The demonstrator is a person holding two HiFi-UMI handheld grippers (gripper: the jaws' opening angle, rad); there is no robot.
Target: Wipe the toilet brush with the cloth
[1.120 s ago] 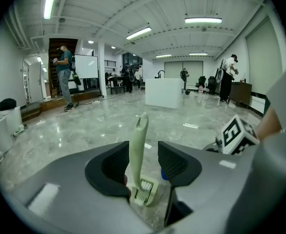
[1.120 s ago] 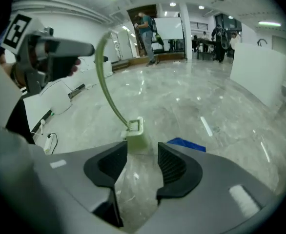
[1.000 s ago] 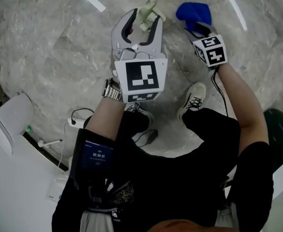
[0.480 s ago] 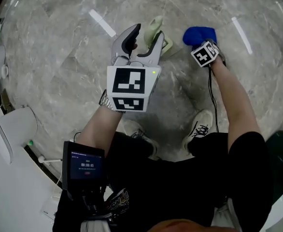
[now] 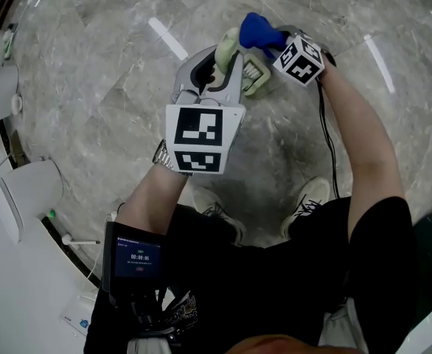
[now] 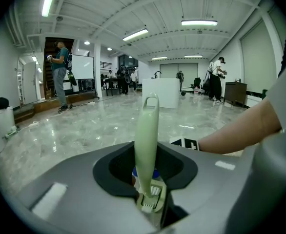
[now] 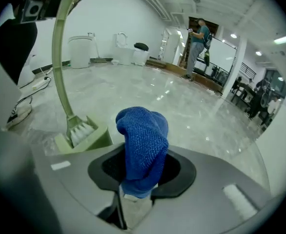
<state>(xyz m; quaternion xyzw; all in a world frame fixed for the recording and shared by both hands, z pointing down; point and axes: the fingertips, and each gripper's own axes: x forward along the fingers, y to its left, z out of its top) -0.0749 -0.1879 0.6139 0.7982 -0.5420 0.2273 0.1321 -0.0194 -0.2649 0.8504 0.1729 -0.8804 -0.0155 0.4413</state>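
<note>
L claw [image 5: 222, 61] has just been closing and is now pinched on the pale-green handle of the toilet brush [image 6: 147, 140]. The handle runs up betw. its jaws, loop end on top, jaws roughly half-way in. The brush's white bristles [image 7: 80, 128] sit down in a matching green holder [image 7: 90, 136], which in head view lies just R of the L claw. Can't tell if the holder rests on the grey marble floor [image 5: 91, 72] or hangs clear of it. R claw [image 5: 273, 41] has also just been closing. Its jaws are clamped on a bunched blue cloth [image 7: 142, 140] that sticks up out of them. In head view the cloth is right by the top of the handle, contact unclear. R gripper view shows the handle off to the side w/ floor visible betw. the two. Writing: the marker cube [image 5: 197, 135] on the L claw and the one on the R claw carry b/w square code patterns. A small dark screen [image 5: 136, 258] at the person's waist shows white timer-style digits starting 00:00, the rest too small to read. Metal watch [image 5: 166, 153] on the L wrist, white trainers [image 5: 313, 198] below. People stand far back in the hall in both gripper views.
</note>
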